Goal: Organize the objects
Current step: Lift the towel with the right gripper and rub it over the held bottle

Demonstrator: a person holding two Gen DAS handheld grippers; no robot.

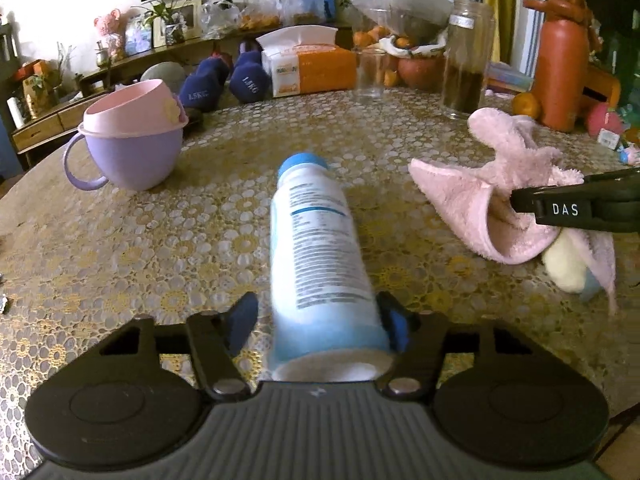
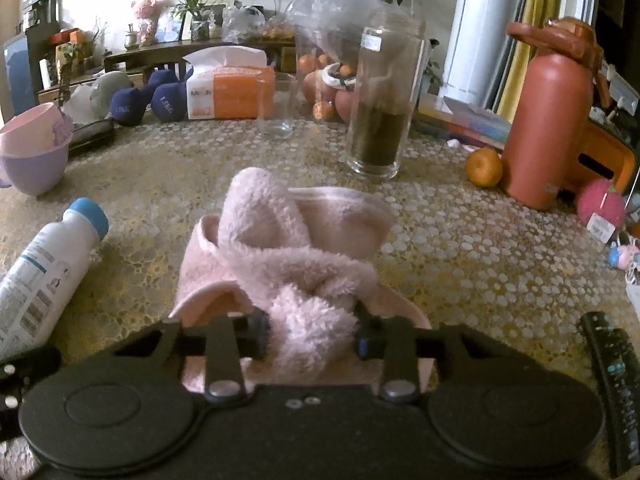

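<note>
Both grippers are angling down over the gold-patterned table (image 1: pixel 160 248). The right gripper (image 2: pixel 312 334) is pinching the fluffy pink cloth (image 2: pixel 296 256), right of the white plastic bottle with blue cap (image 1: pixel 316 256). The left gripper (image 1: pixel 318 318) is clamping that lying bottle. Left of the bottle, a lilac plastic mug (image 1: pixel 128 152) is holding a tilted pink cup (image 1: pixel 132 106).

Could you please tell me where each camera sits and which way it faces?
Left wrist: on the left hand-held gripper, looking down across the table along a lying bottle between its fingers.
Right wrist: on the right hand-held gripper, facing a pink cloth it pinches.
Shared: bottle, cloth, stacked cups, glass jar.
</note>
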